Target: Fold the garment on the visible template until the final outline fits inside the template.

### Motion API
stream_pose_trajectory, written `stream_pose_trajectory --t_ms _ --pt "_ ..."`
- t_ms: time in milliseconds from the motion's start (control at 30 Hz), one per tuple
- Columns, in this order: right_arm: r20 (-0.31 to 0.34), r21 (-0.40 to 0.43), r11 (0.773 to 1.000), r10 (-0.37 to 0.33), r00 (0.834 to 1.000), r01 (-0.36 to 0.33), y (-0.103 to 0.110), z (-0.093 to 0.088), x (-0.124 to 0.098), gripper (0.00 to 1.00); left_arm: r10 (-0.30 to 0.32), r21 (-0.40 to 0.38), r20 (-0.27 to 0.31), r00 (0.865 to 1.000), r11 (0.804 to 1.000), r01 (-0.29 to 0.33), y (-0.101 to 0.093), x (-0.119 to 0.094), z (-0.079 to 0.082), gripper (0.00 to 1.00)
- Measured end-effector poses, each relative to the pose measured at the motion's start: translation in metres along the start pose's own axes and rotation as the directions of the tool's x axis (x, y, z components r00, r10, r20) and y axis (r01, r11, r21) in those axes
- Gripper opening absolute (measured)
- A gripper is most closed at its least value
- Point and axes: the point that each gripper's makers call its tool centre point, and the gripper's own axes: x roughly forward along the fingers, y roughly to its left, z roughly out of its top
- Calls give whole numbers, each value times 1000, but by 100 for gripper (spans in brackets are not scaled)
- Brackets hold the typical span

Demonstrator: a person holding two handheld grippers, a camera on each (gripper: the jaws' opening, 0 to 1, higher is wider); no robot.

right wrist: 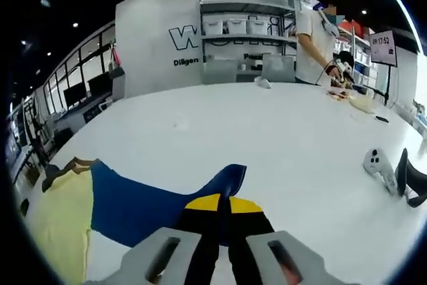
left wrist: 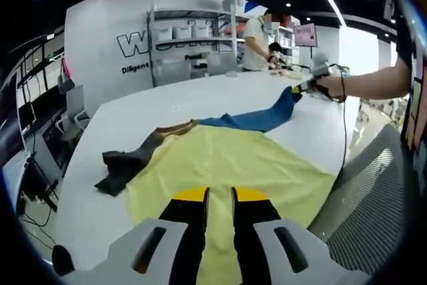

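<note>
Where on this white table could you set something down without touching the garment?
The white table lies bare between the blue sleeve and the far shelving, and also between the sleeve and the white controller. In the left gripper view, bare table borders the dark sleeve. It is crowded around the yellow panel, the left gripper and the right gripper.
</note>
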Motion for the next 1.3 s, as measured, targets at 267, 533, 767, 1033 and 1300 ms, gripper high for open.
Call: stream_pose_trajectory --t_ms 267,533,767,1033,1300 --pt "46 32 997 64 997 -66 29 20 -11 0 -8 1 7 1000 1000 8 0 0 1 11" --pt "85 27 992 123 989 -126 59 36 -22 0 -12 6 8 1000 1000 12 0 0 1 11" --pt "111 29 984 171 979 -176 83 46 -30 0 -16 8 9 1000 1000 15 -1 0 1 11" --pt "135 22 973 225 965 -230 114 56 -38 0 -24 11 8 1000 1000 24 -2 0 1 11" --pt "158 26 956 284 946 -292 151 63 -46 0 -29 15 9 1000 999 29 -2 0 1 11"
